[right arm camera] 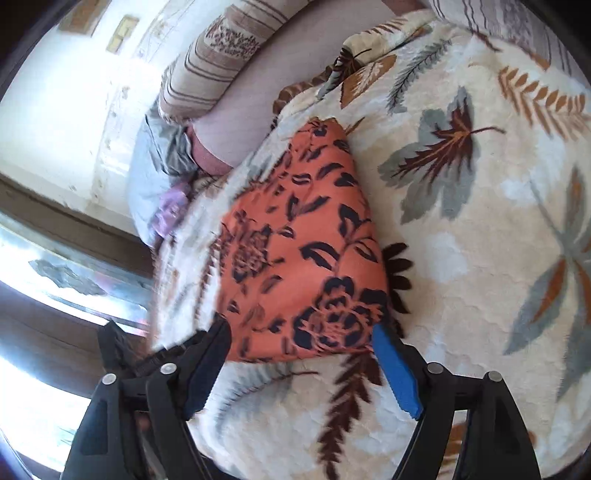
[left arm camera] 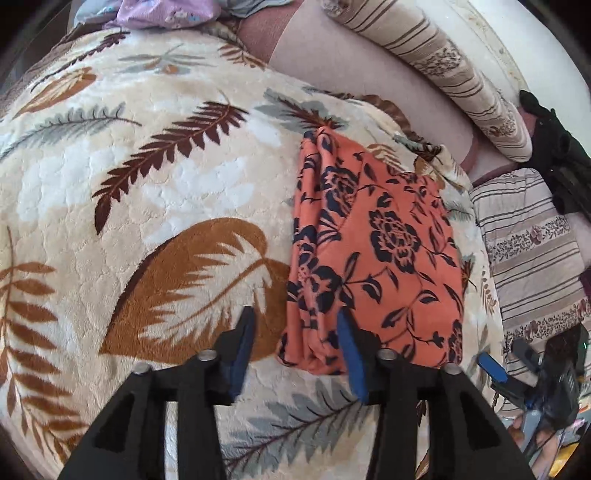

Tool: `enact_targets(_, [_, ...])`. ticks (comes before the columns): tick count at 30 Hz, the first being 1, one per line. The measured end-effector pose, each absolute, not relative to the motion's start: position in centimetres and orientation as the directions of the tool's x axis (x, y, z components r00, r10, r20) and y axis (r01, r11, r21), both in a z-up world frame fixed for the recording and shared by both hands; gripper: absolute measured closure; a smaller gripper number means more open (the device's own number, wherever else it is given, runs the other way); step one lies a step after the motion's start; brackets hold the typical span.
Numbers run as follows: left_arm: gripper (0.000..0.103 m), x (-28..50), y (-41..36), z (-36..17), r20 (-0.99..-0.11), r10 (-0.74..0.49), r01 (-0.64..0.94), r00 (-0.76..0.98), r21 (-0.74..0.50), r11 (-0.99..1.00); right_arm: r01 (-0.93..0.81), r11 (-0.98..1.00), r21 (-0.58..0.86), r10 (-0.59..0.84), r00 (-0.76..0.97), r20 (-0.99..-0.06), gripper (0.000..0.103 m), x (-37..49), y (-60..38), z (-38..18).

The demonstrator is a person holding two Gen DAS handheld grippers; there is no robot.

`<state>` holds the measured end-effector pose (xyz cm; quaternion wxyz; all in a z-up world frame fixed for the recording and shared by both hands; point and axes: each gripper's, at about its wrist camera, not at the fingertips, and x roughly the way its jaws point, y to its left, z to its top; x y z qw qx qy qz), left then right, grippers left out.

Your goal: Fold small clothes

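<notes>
A folded orange garment with a dark flower print (left arm camera: 376,251) lies flat on the leaf-patterned blanket (left arm camera: 147,177). My left gripper (left arm camera: 295,325) is open, hovering just above the garment's near left corner, holding nothing. In the right wrist view the same garment (right arm camera: 306,258) lies in front of my right gripper (right arm camera: 301,336), which is open with its jaws wide on either side of the garment's near edge, holding nothing. The right gripper also shows in the left wrist view (left arm camera: 517,369) at the lower right, past the blanket's edge.
A pile of purple and grey clothes (left arm camera: 166,13) lies at the blanket's far edge; it also shows in the right wrist view (right arm camera: 162,184). Striped cushions (left arm camera: 461,81) and a striped cover (left arm camera: 532,251) lie to the right. A wall and a bright window (right arm camera: 55,258) are at the left.
</notes>
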<state>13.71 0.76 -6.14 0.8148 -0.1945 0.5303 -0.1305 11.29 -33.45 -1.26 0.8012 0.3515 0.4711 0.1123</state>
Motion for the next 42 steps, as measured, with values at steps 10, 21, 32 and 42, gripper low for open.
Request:
enact_targets(10, [0.038,12.5,-0.4,-5.9,-0.839,-0.333,0.03,0.43,-0.355,0.934,0.233,0.789,0.568,0.425,0.46,-0.78,0.071,14.5,-33.3,-5.0])
enact_targets(21, [0.032,8.2,-0.6,-2.7,-0.823,-0.15,0.055,0.548,-0.144,0.988,0.243,0.852,0.464,0.282,0.534,-0.797,0.007,9.6,-32.6,-1.5])
enact_targets(32, [0.026,3.5,-2.1,-0.5,-0.783,-0.108,0.053,0.612,-0.096,0.994,0.038,0.999,0.025,0.003,0.496,-0.868,0.008,-0.5,-24.7,-3.0])
enact_targets(42, [0.015,0.5,-1.3,1.3,-0.705,0.019,-0.037,0.709,-0.011,0.999,0.091,0.978,-0.186,-0.168,0.873,-0.457,0.0,-6.2,-22.7,5.9])
